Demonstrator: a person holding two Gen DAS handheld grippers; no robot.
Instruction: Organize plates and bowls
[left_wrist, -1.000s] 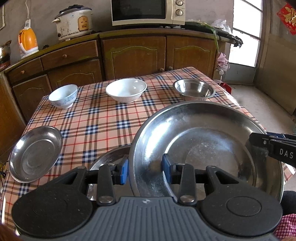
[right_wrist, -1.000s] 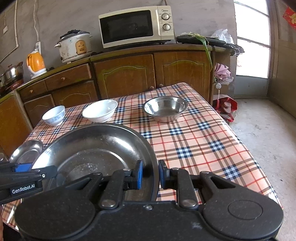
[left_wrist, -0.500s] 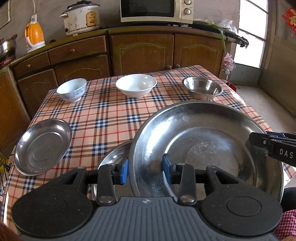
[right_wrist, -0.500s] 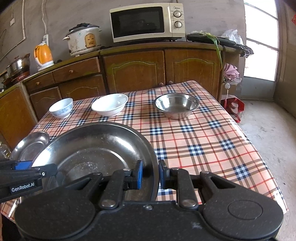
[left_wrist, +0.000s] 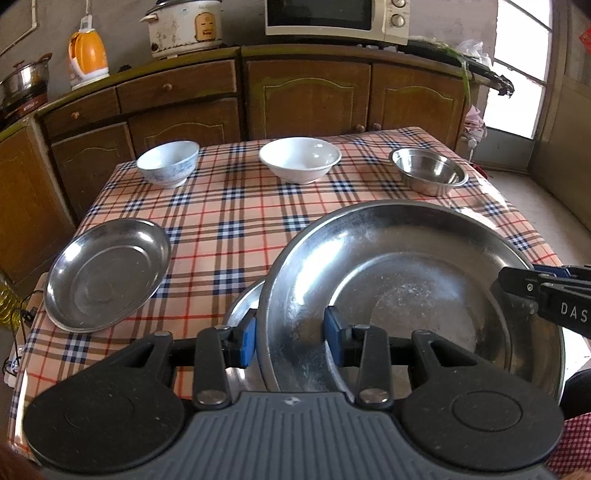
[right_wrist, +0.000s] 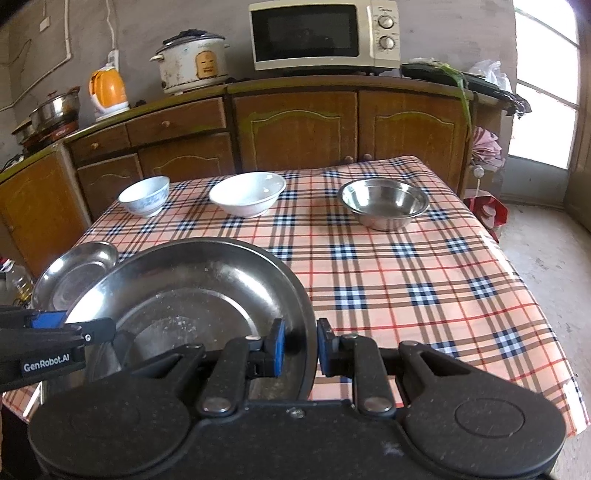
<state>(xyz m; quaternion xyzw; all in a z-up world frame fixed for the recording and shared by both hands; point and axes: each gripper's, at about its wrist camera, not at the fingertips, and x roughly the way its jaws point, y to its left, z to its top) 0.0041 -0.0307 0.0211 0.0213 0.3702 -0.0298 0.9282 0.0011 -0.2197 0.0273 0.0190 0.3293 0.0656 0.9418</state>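
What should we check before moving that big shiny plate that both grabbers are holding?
1. Left gripper on the big steel plate: blue pads sit on either side of its near rim. Ok.
2. Right gripper on the same plate: pads pinch the rim on the other side. Ok.
3. Plate level: it tilts a little in both views. Cannot tell if that matters.
4. What lies under it: another steel plate peeks out below the left rim. Whether they touch: cannot tell.
5. Small steel plate at the table's left edge: apart from the held one. Ok.
6. Three bowls at the far side, including the steel bowl: well clear. Ok.
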